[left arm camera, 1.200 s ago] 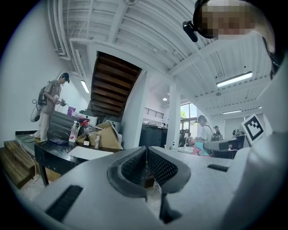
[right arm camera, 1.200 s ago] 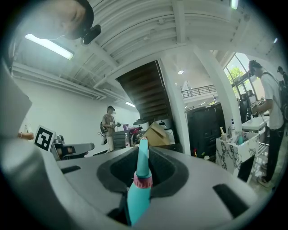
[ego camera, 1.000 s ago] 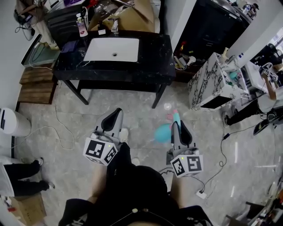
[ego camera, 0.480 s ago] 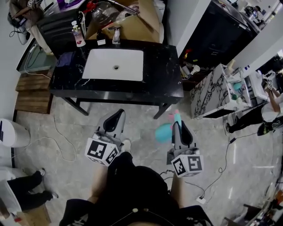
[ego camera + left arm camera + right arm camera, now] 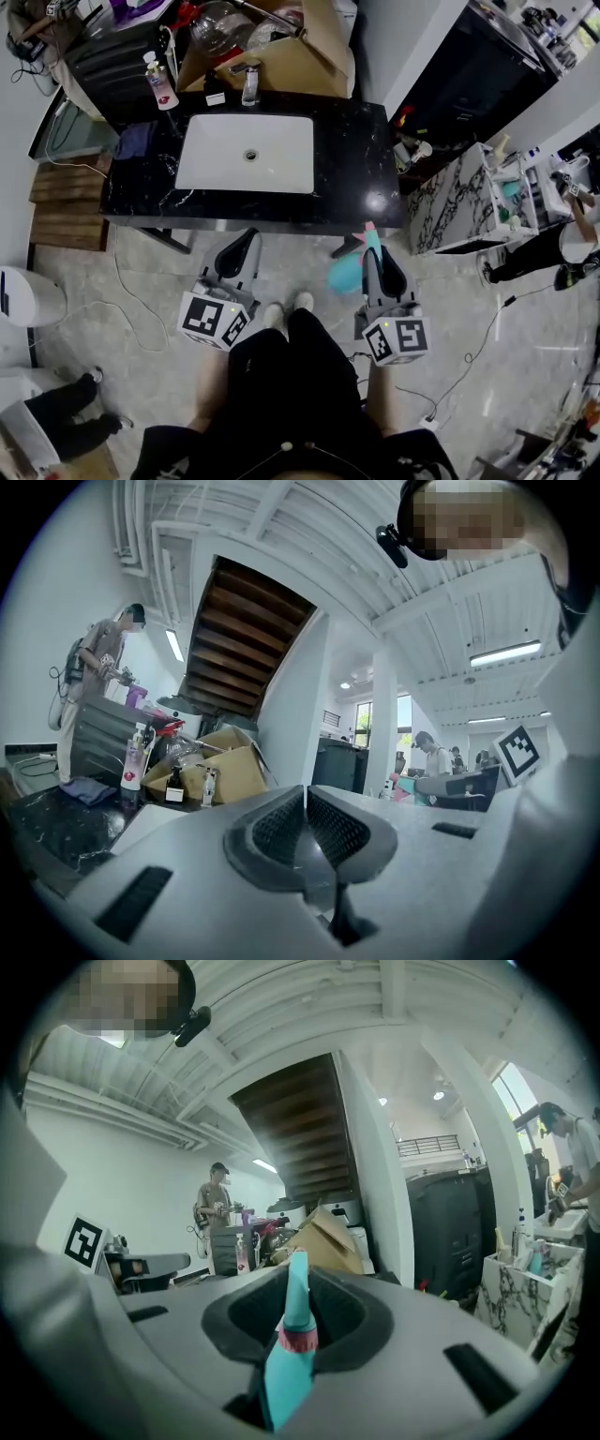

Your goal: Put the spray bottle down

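Note:
A teal spray bottle (image 5: pixel 346 274) with a pink band at its nozzle is clamped in my right gripper (image 5: pixel 373 253), level above the floor just short of the black counter's (image 5: pixel 347 178) front right corner. In the right gripper view the spray bottle (image 5: pixel 289 1340) runs up between the dark pads, nozzle pointing ahead. My left gripper (image 5: pixel 246 238) is held beside it on the left, near the counter's front edge. Its jaws meet with nothing between them, as the left gripper (image 5: pixel 305 803) view shows.
The counter holds a white sink (image 5: pixel 246 153), a faucet (image 5: pixel 249 89) and a soap bottle (image 5: pixel 159 82); a cardboard box (image 5: pixel 291 56) stands behind. A marble-patterned cabinet (image 5: pixel 459 202) is at the right, a white bin (image 5: pixel 23 291) at the left, and cables cross the floor.
Both grippers have travelled forward with the person toward the black counter, which now sits much nearer to their tips. The bottle stays clamped in the right gripper.

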`<state>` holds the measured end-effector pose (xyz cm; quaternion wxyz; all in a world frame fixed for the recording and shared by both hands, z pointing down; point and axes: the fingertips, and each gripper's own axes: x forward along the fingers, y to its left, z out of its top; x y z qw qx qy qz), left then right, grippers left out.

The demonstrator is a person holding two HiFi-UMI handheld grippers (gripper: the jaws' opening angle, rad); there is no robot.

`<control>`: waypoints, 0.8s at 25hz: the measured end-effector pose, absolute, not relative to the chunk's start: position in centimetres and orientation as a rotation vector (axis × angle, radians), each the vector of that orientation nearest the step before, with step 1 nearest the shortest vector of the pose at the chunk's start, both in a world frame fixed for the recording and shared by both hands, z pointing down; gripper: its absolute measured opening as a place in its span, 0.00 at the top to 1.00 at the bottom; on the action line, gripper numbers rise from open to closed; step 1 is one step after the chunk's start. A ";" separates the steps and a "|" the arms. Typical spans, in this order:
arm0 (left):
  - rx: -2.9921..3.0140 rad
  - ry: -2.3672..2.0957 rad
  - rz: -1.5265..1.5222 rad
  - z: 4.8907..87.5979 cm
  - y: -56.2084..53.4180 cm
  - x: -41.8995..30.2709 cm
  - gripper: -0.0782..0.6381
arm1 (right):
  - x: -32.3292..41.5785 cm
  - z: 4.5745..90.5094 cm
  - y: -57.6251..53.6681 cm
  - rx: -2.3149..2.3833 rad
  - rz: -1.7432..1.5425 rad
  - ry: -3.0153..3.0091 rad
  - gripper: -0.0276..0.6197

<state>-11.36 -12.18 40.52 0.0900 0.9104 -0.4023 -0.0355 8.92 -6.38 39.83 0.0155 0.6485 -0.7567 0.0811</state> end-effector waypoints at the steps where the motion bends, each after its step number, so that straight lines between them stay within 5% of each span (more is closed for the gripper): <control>1: 2.699 -1.203 -0.103 40.7 -12.8 -11.5 0.87 | 9.1 39.8 -7.2 2.016 0.244 -2.353 0.84; 20: 2.598 -1.437 -0.096 40.5 -29.0 -8.0 0.87 | 15.7 41.9 -35.3 1.853 0.132 -2.456 0.84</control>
